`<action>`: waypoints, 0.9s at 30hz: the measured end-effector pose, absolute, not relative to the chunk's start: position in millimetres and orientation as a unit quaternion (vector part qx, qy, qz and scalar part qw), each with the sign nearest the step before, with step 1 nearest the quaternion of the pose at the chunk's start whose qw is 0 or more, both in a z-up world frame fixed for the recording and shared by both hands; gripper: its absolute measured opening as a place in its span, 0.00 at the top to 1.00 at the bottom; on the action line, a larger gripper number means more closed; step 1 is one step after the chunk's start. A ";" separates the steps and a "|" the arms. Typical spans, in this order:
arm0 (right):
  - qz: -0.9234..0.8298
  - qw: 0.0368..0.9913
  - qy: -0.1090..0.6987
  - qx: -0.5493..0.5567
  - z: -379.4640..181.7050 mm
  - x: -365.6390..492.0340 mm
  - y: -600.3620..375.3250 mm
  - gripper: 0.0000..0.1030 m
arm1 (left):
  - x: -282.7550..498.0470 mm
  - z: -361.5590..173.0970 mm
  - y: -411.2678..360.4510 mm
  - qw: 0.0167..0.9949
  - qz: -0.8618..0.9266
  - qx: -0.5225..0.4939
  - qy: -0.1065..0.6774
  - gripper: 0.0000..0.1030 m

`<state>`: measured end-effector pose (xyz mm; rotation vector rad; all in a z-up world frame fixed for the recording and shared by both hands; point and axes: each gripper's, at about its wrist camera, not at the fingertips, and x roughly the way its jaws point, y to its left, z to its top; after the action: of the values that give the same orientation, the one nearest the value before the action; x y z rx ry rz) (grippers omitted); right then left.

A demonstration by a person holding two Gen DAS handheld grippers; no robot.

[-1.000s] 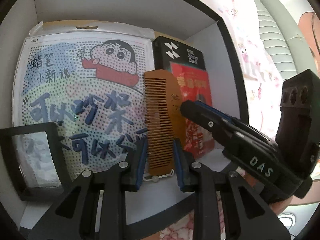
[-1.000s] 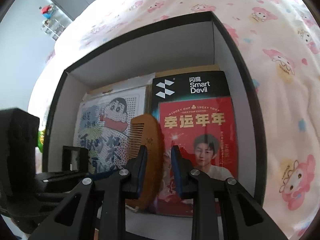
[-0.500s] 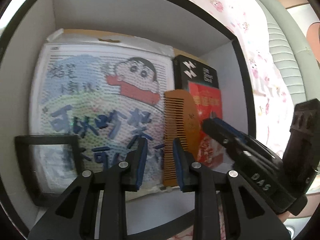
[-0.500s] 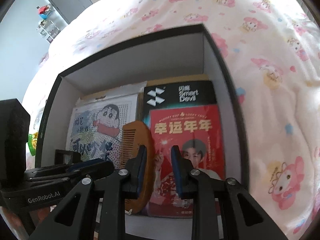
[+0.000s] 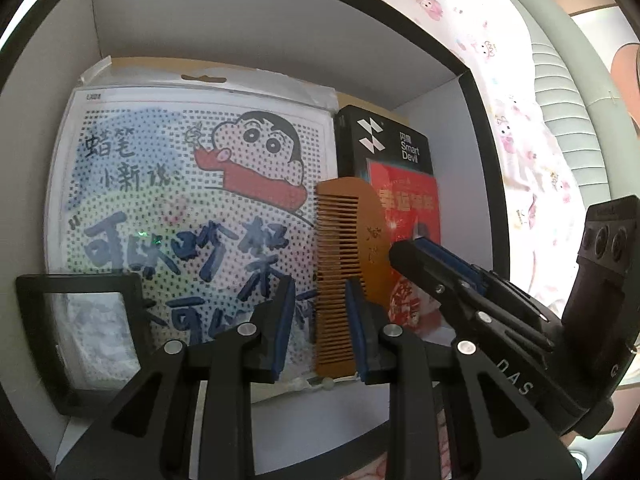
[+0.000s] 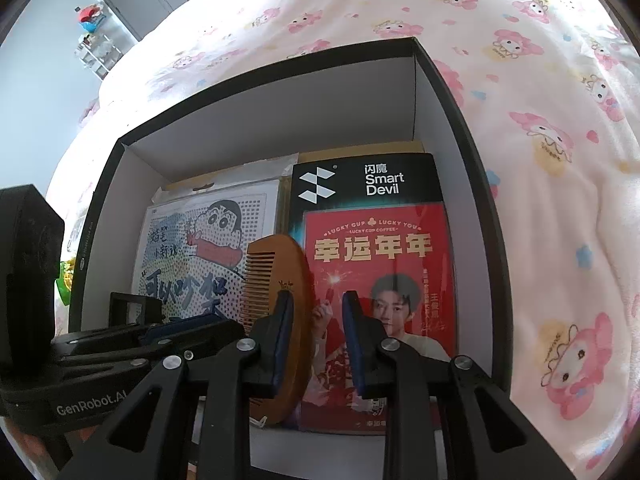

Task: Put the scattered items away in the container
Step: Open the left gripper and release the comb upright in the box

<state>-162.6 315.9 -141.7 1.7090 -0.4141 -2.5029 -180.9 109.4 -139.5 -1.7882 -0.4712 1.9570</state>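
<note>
A black box with white inner walls [image 5: 280, 36] [image 6: 280, 128] lies on the bed. Inside lie a cartoon bead-board pack [image 5: 192, 208] [image 6: 200, 248], a black and red Smart Devil package [image 5: 400, 176] [image 6: 380, 248], a wooden comb [image 5: 344, 248] [image 6: 276, 280] between them, and a small black frame [image 5: 80, 332] [image 6: 132, 308] at the near left. My left gripper [image 5: 320, 320] hovers open and empty over the comb's near end. My right gripper [image 6: 316, 336] hovers open and empty over the comb's right edge and the red package.
The box rests on a white bedsheet with pink cartoon figures [image 6: 560, 160]. A pale green ribbed cushion [image 5: 560, 92] lies beyond the box's right side. A grey door and a small shelf [image 6: 104, 40] stand far off.
Both grippers have pulled back and up from the box, so more of it shows. The comb stays lying in the box. The jaws have not visibly changed.
</note>
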 end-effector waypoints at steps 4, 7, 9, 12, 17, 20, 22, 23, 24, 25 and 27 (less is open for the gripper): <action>-0.817 0.035 -0.133 0.561 -142.5 -162.4 314.8 0.79 | -176.5 -142.5 110.6 0.246 0.692 -0.654 -0.181 0.78; -0.817 0.037 -0.138 0.559 -141.3 -160.9 316.1 0.79 | -174.5 -136.1 102.3 0.234 0.705 -0.644 -0.180 0.78; -0.819 0.037 -0.137 0.556 -139.9 -160.0 315.9 0.79 | -169.9 -133.3 101.5 0.225 0.714 -0.641 -0.169 0.78; -0.816 0.036 -0.138 0.561 -142.6 -161.4 316.3 0.79 | -171.6 -136.0 98.7 0.232 0.705 -0.649 -0.170 0.78; -0.806 0.050 -0.134 0.575 -148.7 -164.8 311.0 0.79 | -169.6 -133.4 92.5 0.240 0.704 -0.646 -0.173 0.79; -0.813 0.049 -0.141 0.563 -144.0 -161.6 313.8 0.79 | -163.4 -123.7 88.4 0.234 0.719 -0.636 -0.153 0.78; -0.818 0.049 -0.150 0.553 -137.4 -157.6 317.6 0.79 | -155.7 -114.6 87.4 0.237 0.728 -0.626 -0.150 0.77; -0.821 0.052 -0.152 0.547 -133.4 -155.5 318.4 0.79 | -146.6 -109.4 87.8 0.241 0.731 -0.620 -0.152 0.76; -0.826 0.053 -0.148 0.541 -128.0 -153.0 317.3 0.79 | -142.3 -102.9 86.5 0.245 0.734 -0.614 -0.154 0.75; -0.832 0.047 -0.137 0.536 -123.3 -150.2 314.6 0.79 | -136.6 -99.9 94.7 0.246 0.736 -0.612 -0.155 0.75; -0.842 0.045 -0.120 0.524 -111.3 -141.9 307.0 0.79 | -128.3 -88.9 89.8 0.247 0.742 -0.604 -0.153 0.74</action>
<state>-141.9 307.0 -111.3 1.6000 -0.3653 -2.5718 -128.3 89.8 -88.9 -1.6482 -0.4165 2.0237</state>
